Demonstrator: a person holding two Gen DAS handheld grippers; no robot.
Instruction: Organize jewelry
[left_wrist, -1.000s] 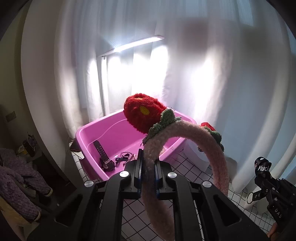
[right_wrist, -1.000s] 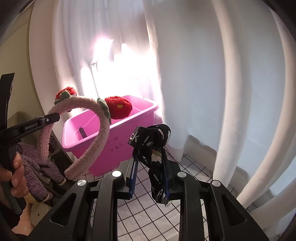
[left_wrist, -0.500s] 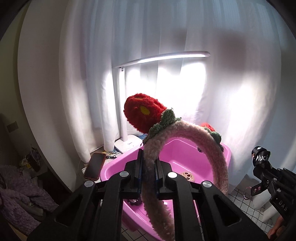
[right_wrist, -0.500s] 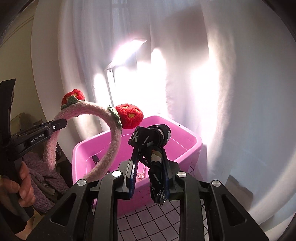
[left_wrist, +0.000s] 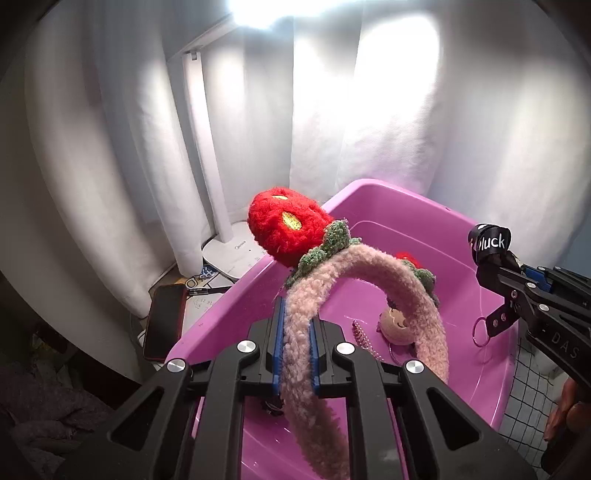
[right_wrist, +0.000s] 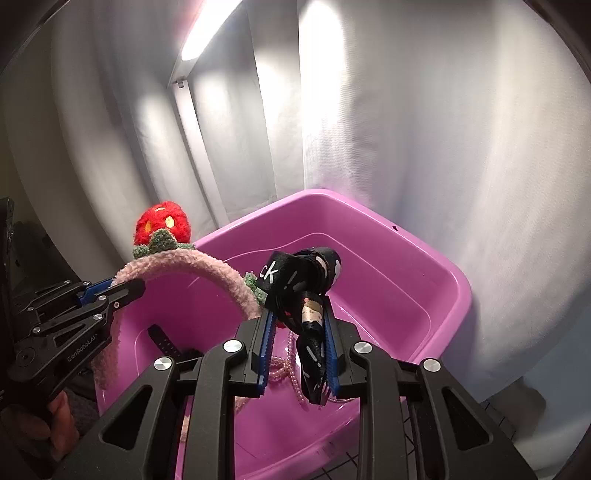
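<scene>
right now the left gripper (left_wrist: 295, 332) is pinching the fuzzy pink headband (left_wrist: 369, 269) with its red knitted flowers, held up over the purple tub (left_wrist: 388, 199). just beside it, the right gripper (right_wrist: 297, 343) is clamped on a black printed strap (right_wrist: 295, 273), also above the tub. down inside lie a pink bead string (right_wrist: 291, 365), a black watch strap (right_wrist: 162, 341) and a small round charm (left_wrist: 395, 325). a phone (left_wrist: 164, 321) and a lamp base (left_wrist: 232, 254) sit outside the tub's left wall.
</scene>
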